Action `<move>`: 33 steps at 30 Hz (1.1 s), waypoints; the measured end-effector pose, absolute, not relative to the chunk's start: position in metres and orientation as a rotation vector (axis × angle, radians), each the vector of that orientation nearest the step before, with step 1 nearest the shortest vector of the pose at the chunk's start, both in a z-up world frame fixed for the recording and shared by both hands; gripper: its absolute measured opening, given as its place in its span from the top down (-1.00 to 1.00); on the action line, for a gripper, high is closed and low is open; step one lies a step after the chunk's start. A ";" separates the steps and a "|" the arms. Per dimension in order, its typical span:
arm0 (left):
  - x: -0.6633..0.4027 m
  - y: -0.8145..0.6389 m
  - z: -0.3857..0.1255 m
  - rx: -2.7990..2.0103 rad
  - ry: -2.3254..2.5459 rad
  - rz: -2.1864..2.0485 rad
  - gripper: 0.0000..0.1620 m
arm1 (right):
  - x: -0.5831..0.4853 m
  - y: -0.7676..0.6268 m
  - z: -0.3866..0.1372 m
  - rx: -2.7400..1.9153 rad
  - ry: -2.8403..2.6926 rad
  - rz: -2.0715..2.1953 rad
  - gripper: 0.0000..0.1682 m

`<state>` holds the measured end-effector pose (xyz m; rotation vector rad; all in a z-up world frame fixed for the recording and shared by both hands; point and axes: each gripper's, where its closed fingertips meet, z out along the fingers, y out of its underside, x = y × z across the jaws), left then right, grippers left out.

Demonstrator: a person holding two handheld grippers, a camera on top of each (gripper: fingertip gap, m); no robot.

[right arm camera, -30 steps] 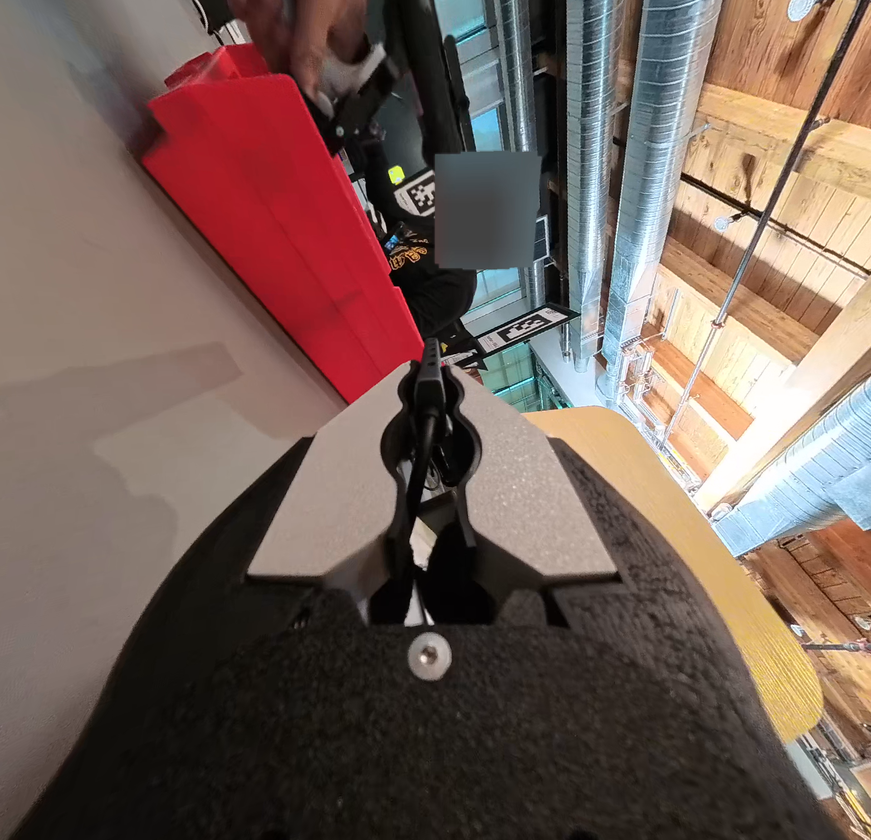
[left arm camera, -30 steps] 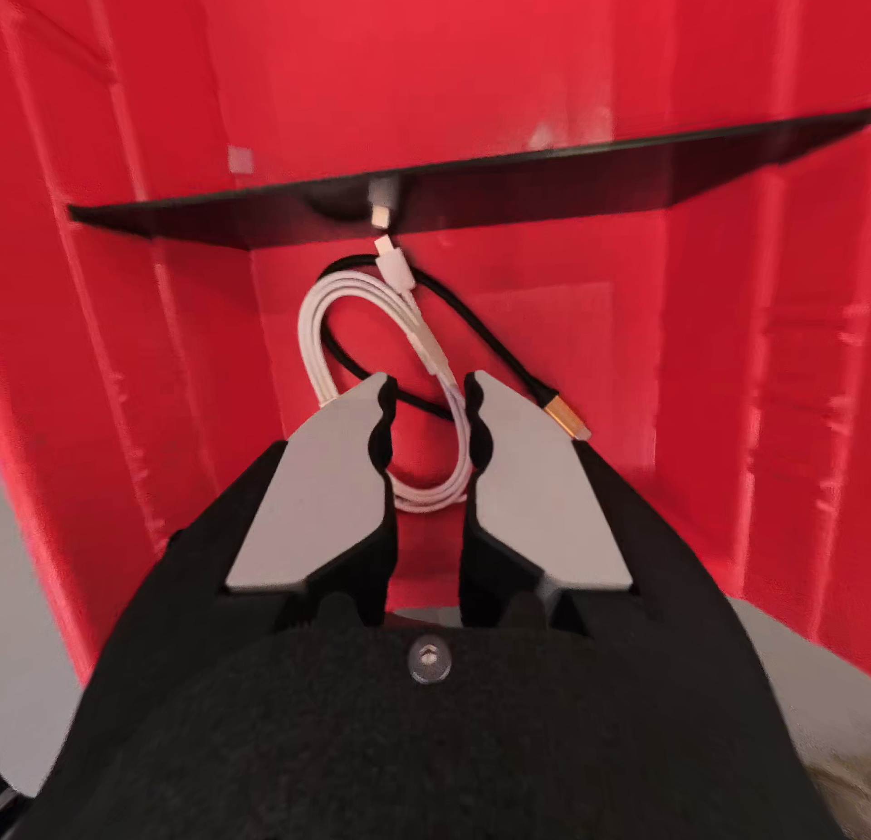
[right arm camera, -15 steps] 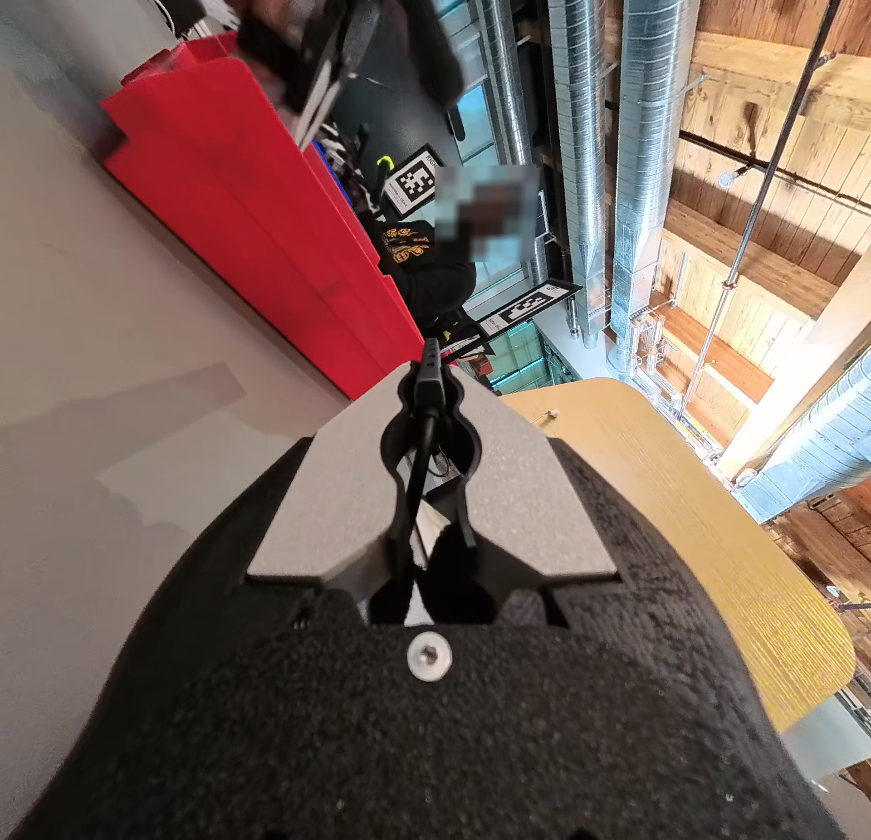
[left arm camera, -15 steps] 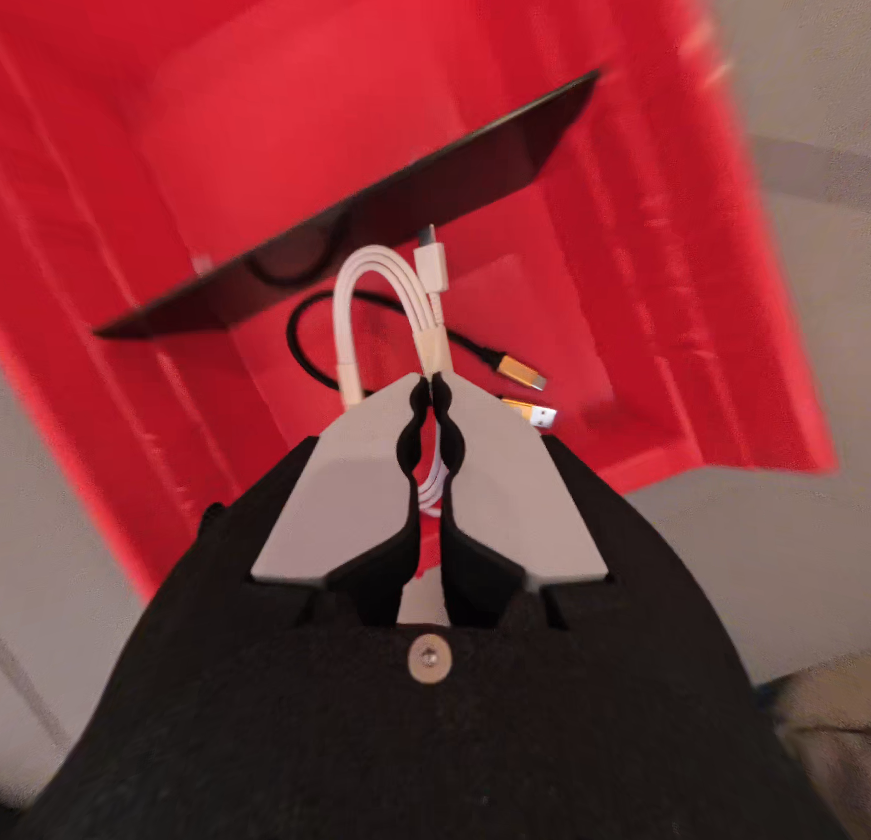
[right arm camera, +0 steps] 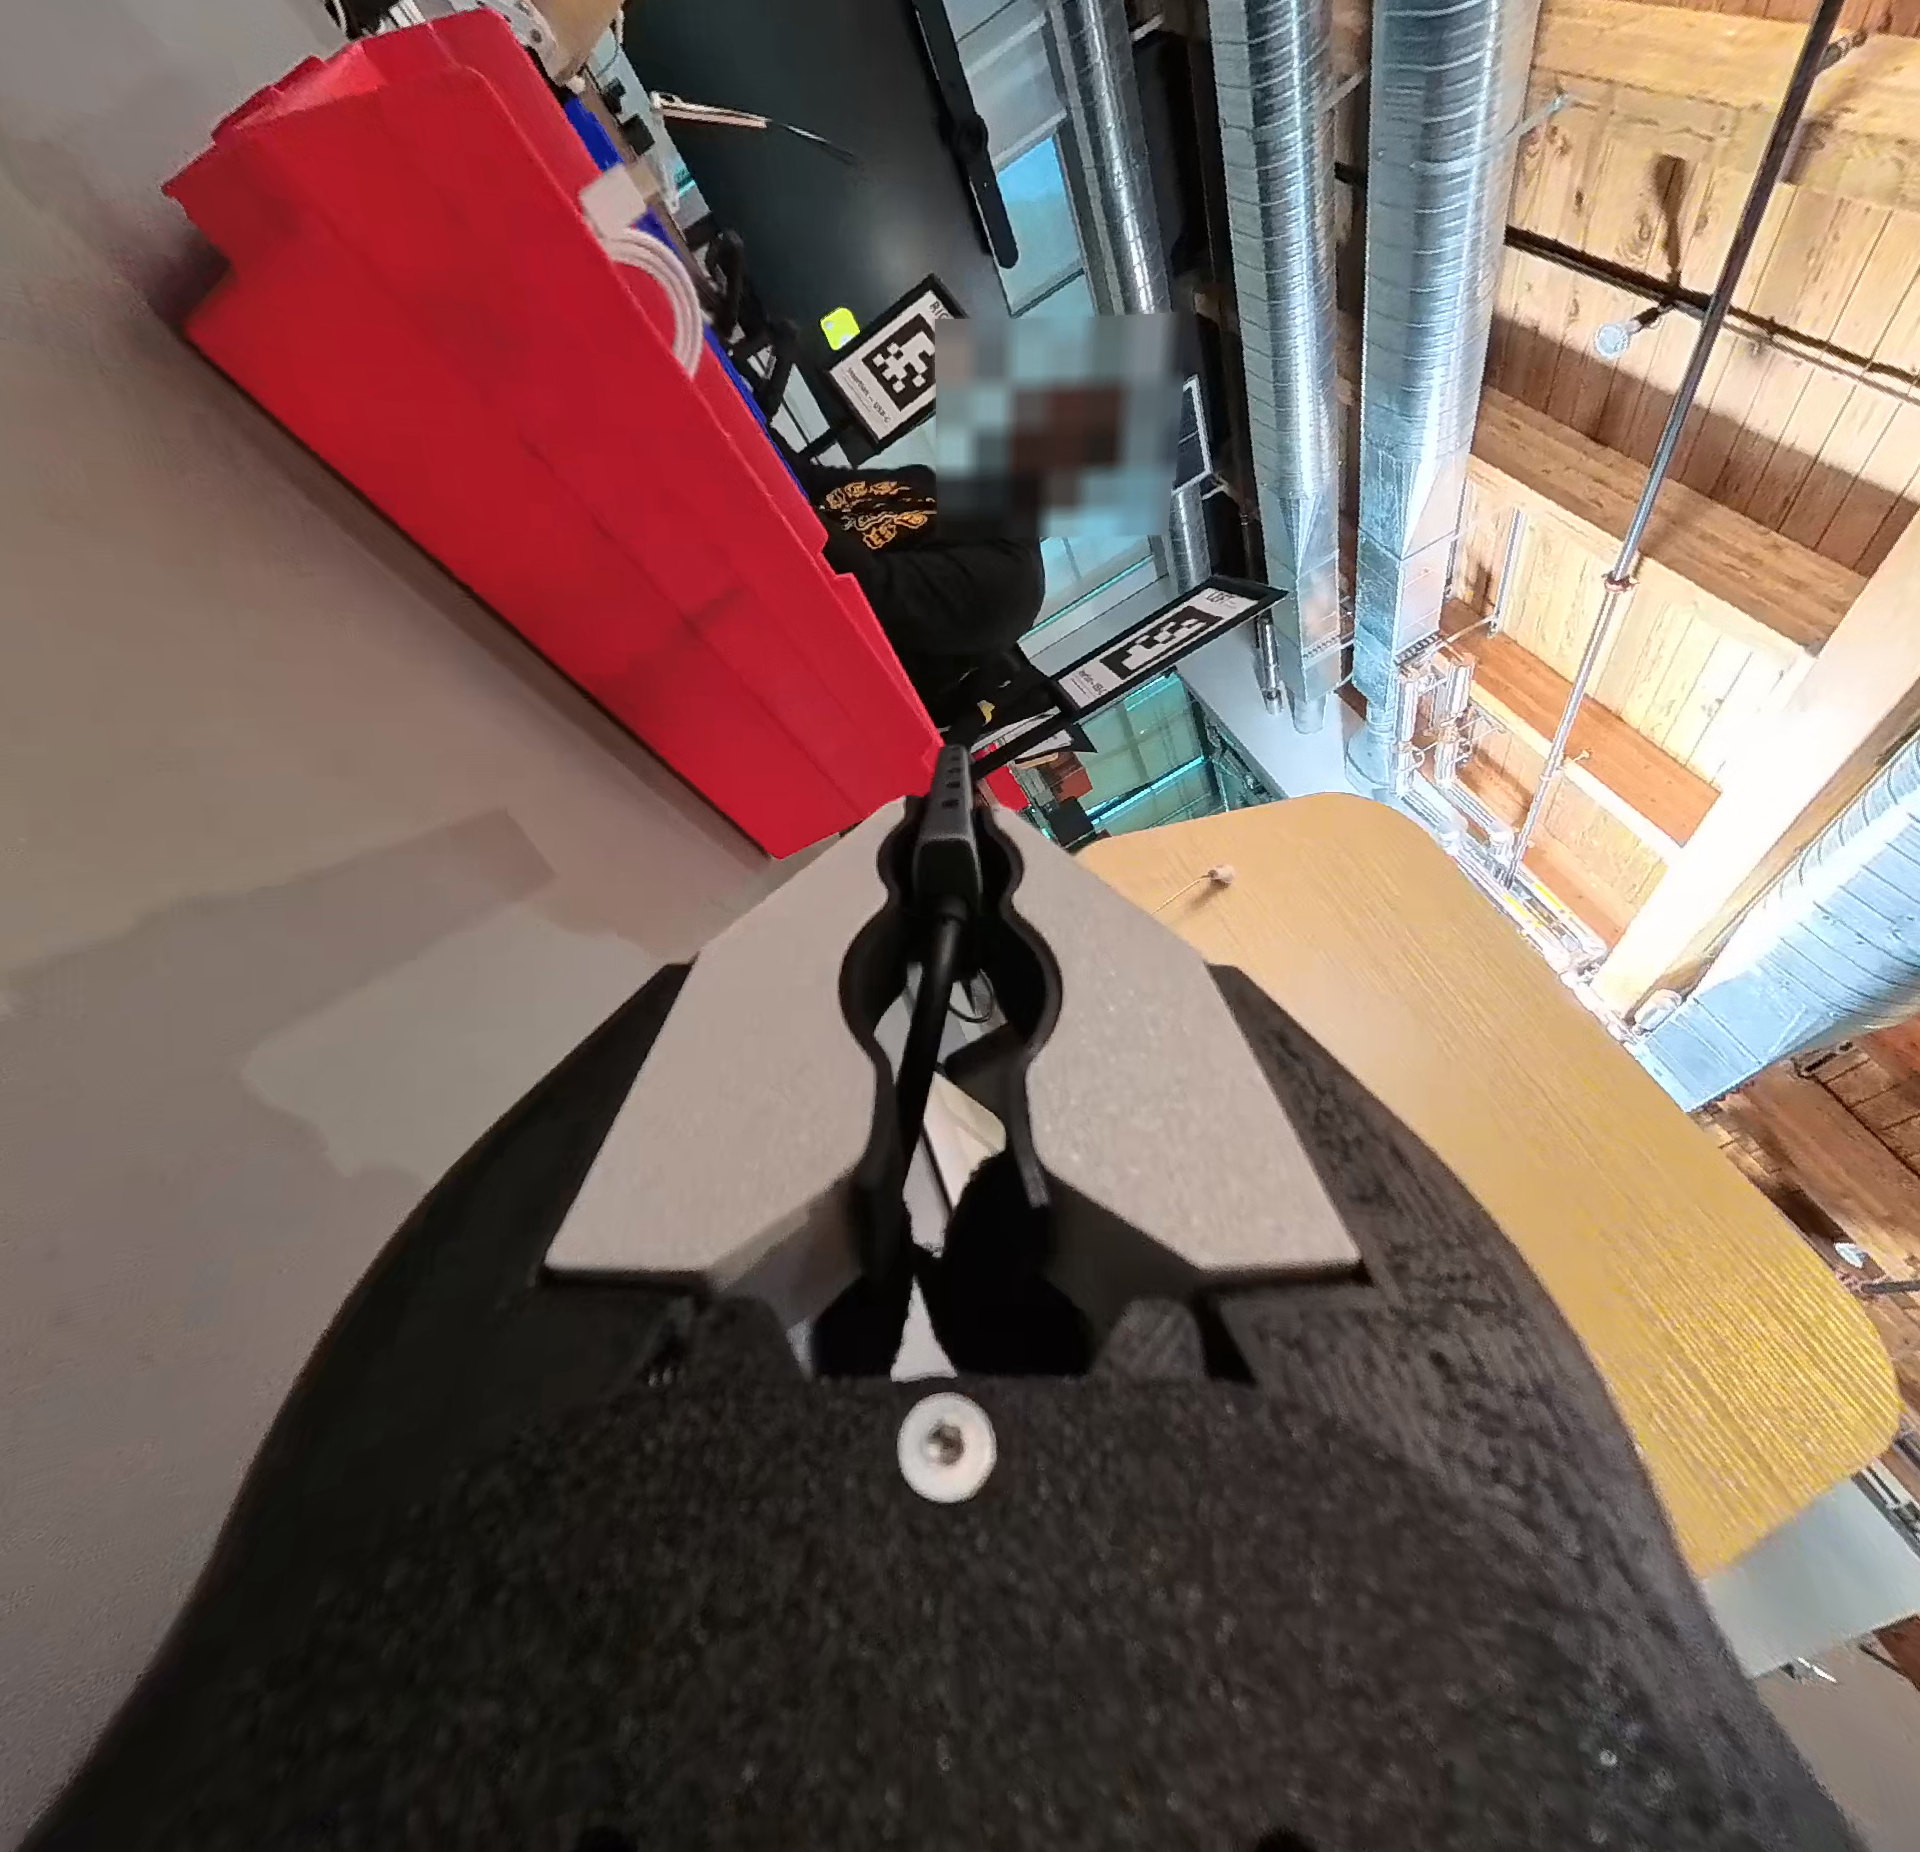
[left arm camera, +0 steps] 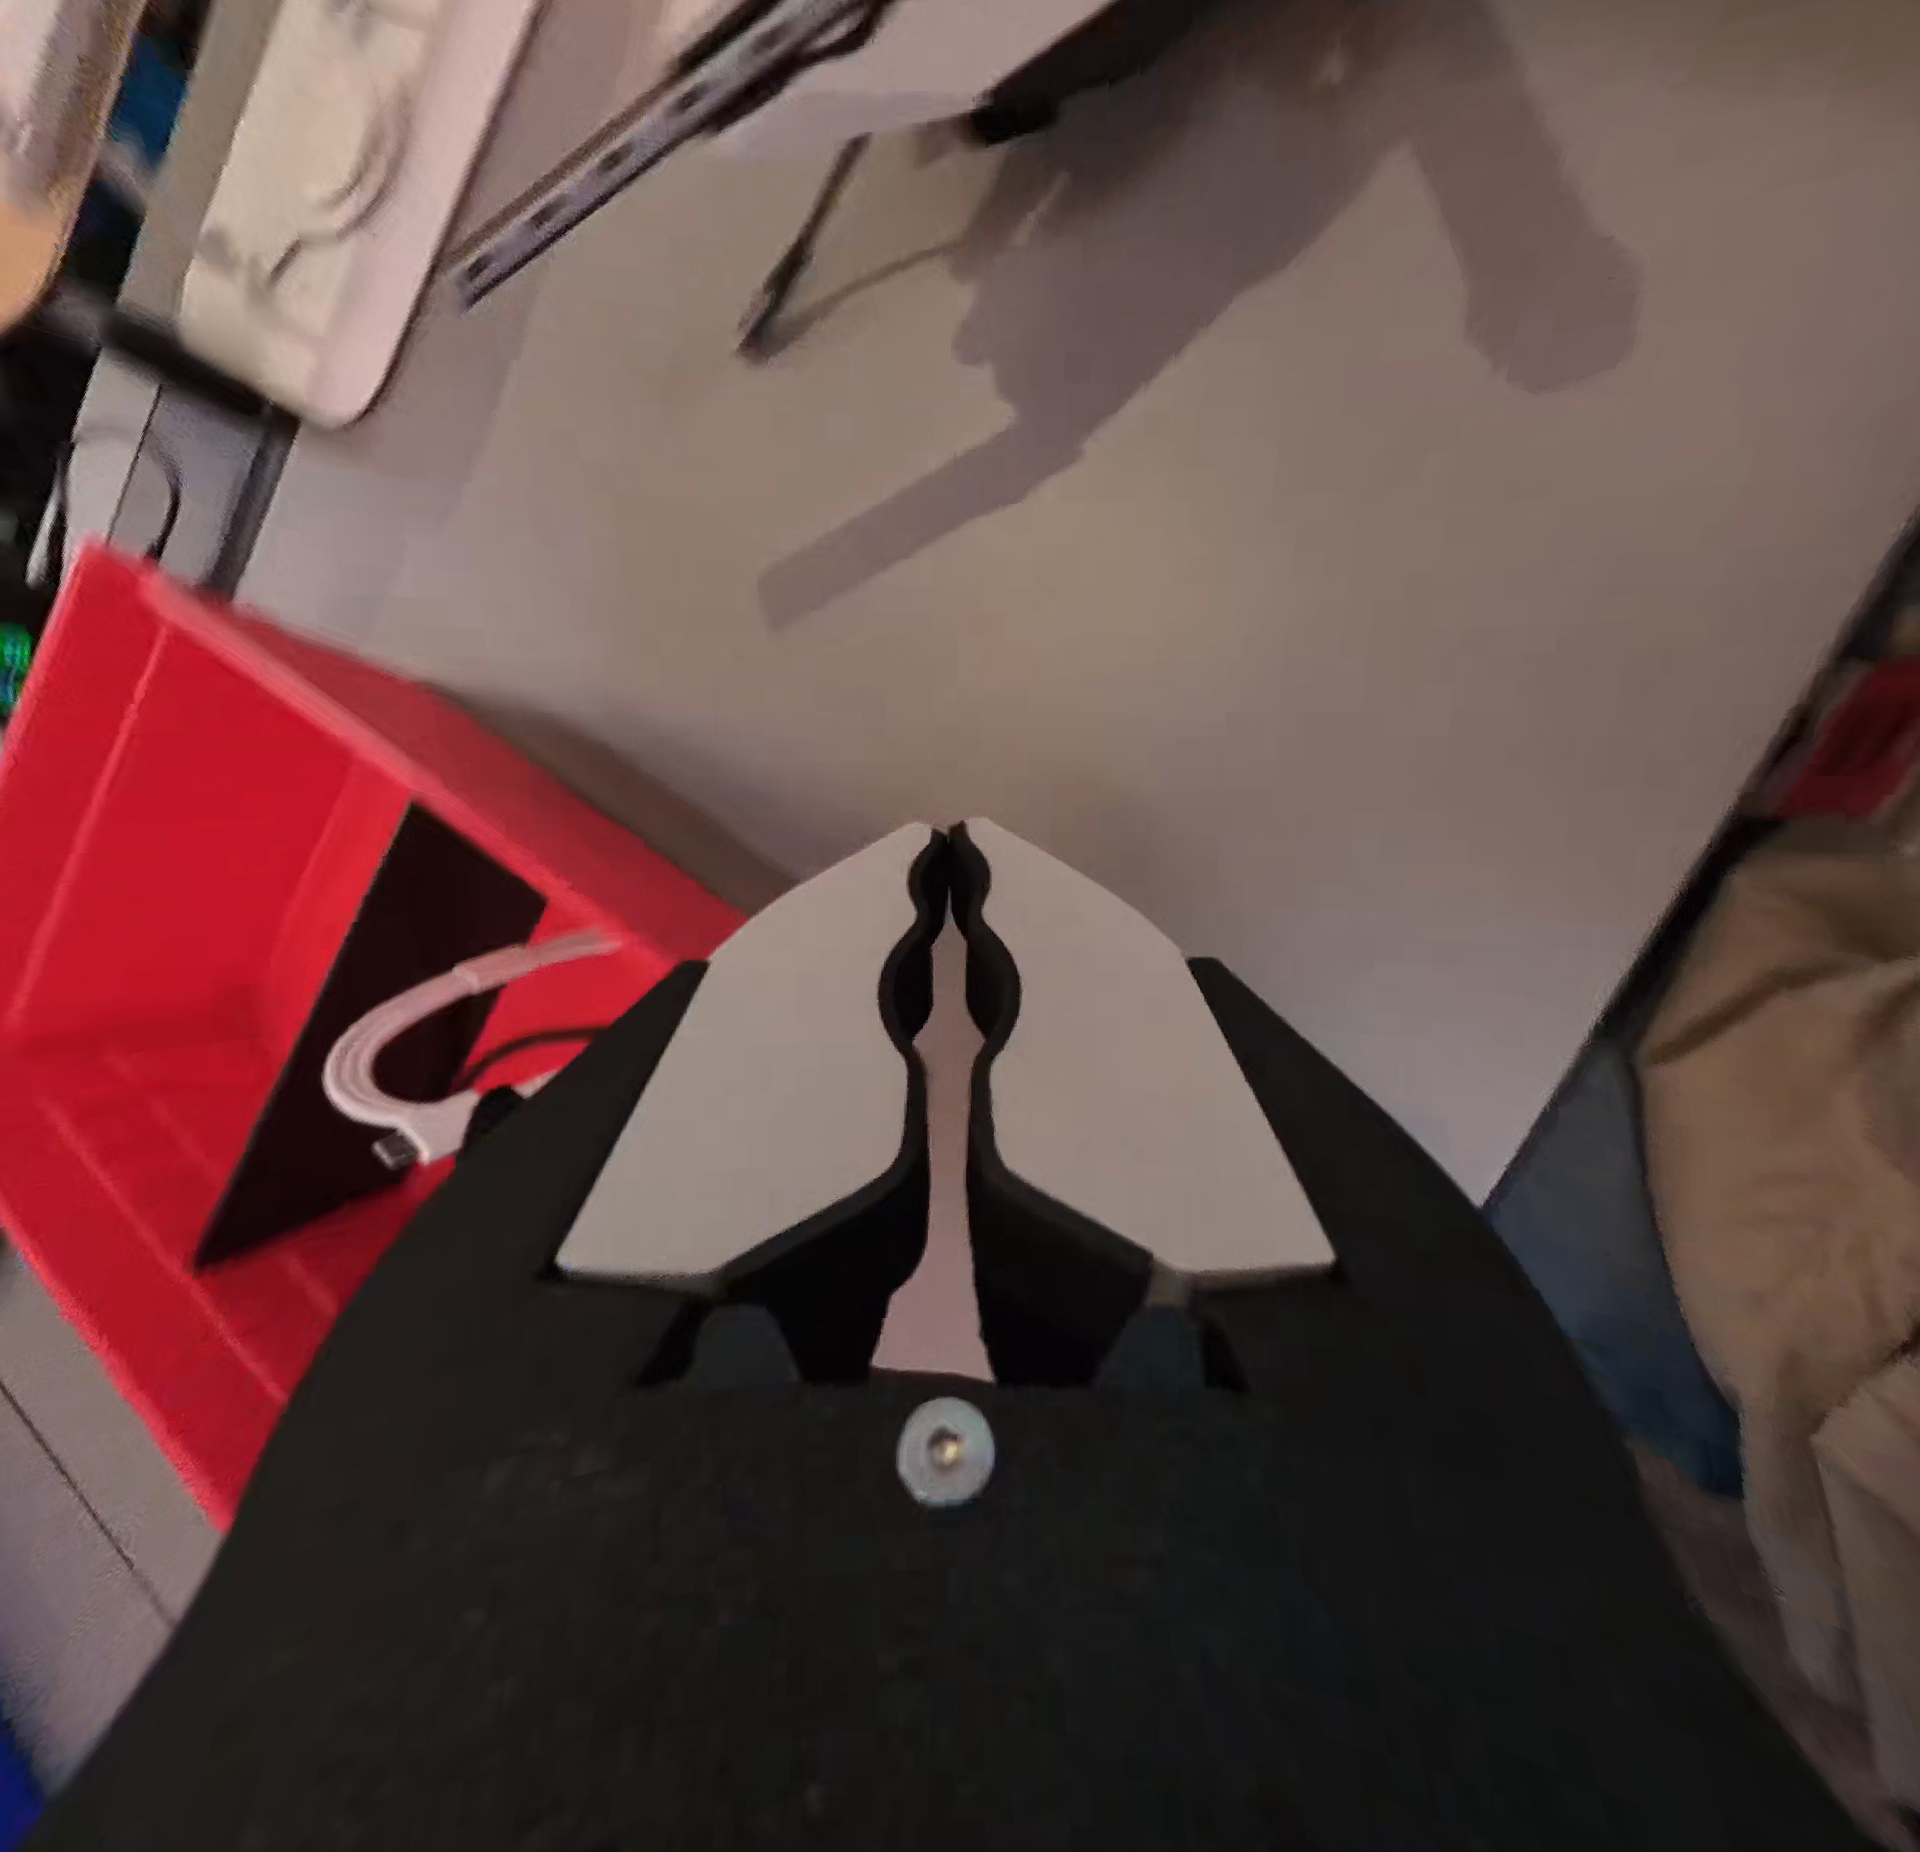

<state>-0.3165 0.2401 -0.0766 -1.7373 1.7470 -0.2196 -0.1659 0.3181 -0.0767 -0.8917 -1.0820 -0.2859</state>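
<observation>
Left wrist view shows the red bin [left arm camera: 208,867] with a white cable [left arm camera: 416,1054] at the bench's left edge, the left gripper [left arm camera: 948,846] closed and empty over open bench [left arm camera: 1247,607], while the right gripper [right arm camera: 951,826] pinches a black cable [right arm camera: 940,929].

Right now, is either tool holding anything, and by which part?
The right tool is shut on a black cable, gripping its plug end at the tips. The left tool is shut and holds nothing.

Silver ducts [right arm camera: 1429,244] below wooden ceiling [right arm camera: 1714,150]; yellow-wood tabletop [right arm camera: 1455,1127] at right; beige fabric [left arm camera: 1787,1127] beside grey table [left arm camera: 1247,711].
</observation>
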 end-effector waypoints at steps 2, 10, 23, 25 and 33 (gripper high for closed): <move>-0.343 0.273 -0.078 -1.884 1.573 -0.196 0.86 | -0.169 0.318 -0.080 -0.891 -1.101 -0.287 0.90; -0.415 0.378 -0.096 -2.084 1.462 -0.051 0.55 | -0.177 0.317 -0.090 -0.888 -1.164 -0.297 0.90; -0.408 0.411 -0.189 -2.121 1.963 0.090 0.70 | -0.175 0.320 -0.093 -0.921 -1.163 -0.271 0.90; -0.412 0.415 -0.189 -2.106 1.966 0.159 0.82 | -0.175 0.320 -0.094 -0.923 -1.164 -0.266 0.90; -0.416 0.401 -0.100 -1.938 1.730 0.009 0.89 | -0.172 0.321 -0.091 -0.933 -1.143 -0.257 0.90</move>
